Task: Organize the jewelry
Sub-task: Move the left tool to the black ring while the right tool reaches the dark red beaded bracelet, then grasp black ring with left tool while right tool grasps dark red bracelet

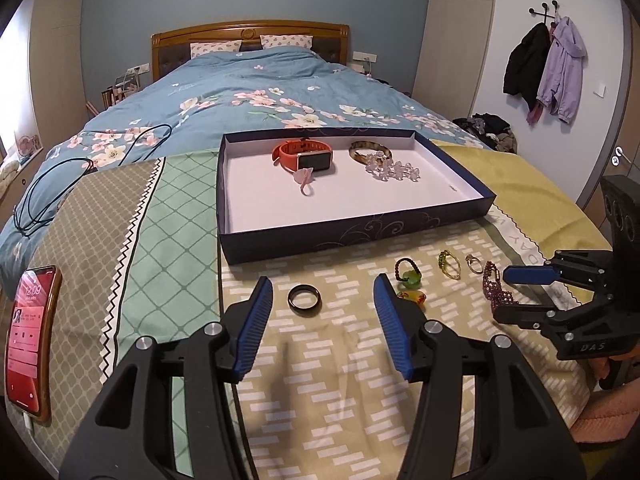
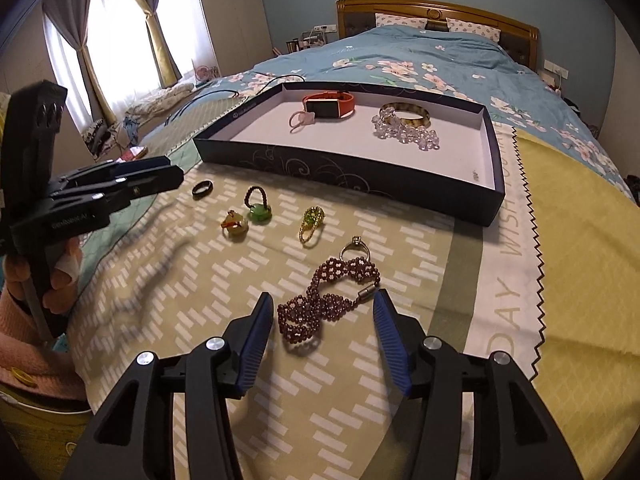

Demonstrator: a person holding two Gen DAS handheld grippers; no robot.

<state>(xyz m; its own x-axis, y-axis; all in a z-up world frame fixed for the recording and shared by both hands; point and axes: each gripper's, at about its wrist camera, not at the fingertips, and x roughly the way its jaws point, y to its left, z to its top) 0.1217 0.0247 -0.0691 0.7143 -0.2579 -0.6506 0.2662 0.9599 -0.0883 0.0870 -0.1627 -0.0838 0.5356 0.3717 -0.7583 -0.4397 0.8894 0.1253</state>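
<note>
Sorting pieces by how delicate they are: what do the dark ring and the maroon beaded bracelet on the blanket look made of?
The dark ring looks like polished ceramic or metal: one smooth, glossy black band; which, I cannot tell. The maroon beaded bracelet looks like small glossy beads, glass or stone, woven into a flexible band with a silvery metal clasp.

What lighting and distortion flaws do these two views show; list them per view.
Left wrist view: fisheye bends the phone and the walls at the edges; light is soft and even. Right wrist view: the window is blown out, soft shadows lie on the cloth, corners are vignetted.
</note>
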